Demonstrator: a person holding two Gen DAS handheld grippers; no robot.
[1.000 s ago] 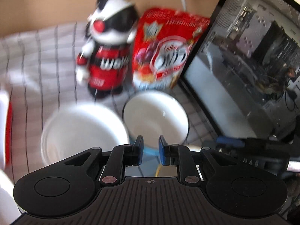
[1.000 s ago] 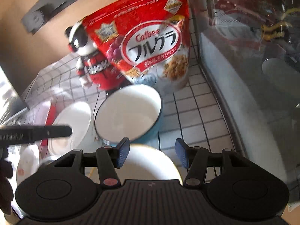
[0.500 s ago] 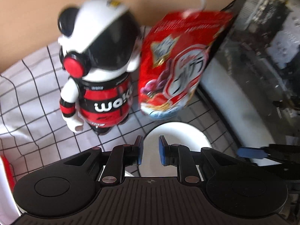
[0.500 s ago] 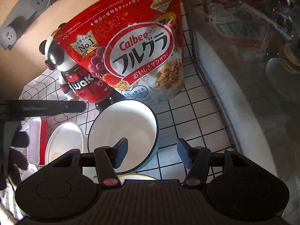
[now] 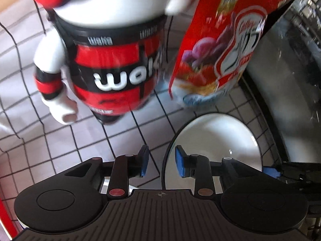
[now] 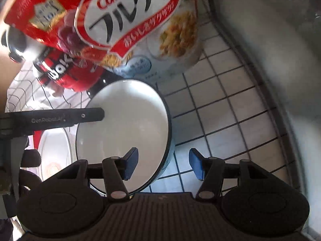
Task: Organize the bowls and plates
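A blue bowl with a white inside point(image 5: 216, 140) point(image 6: 128, 132) stands on the checked cloth point(image 5: 60, 140). My left gripper point(image 5: 160, 161) is open, its jaws on either side of the bowl's left rim, one outside and one inside. My right gripper point(image 6: 161, 164) is open wide and straddles the bowl's right rim. A white plate point(image 6: 54, 152) lies left of the bowl, partly hidden by the left gripper's body point(image 6: 60, 117).
A red-and-black panda figure point(image 5: 108, 60) and a red cereal bag point(image 5: 224, 46) point(image 6: 120, 20) stand close behind the bowl. A grey glass-fronted case point(image 6: 270, 60) runs along the right. A red-edged item point(image 5: 6, 221) lies at far left.
Both grippers have moved forward and down onto the blue bowl. The left gripper's jaws have opened from nearly shut. The figure and bag now loom much closer.
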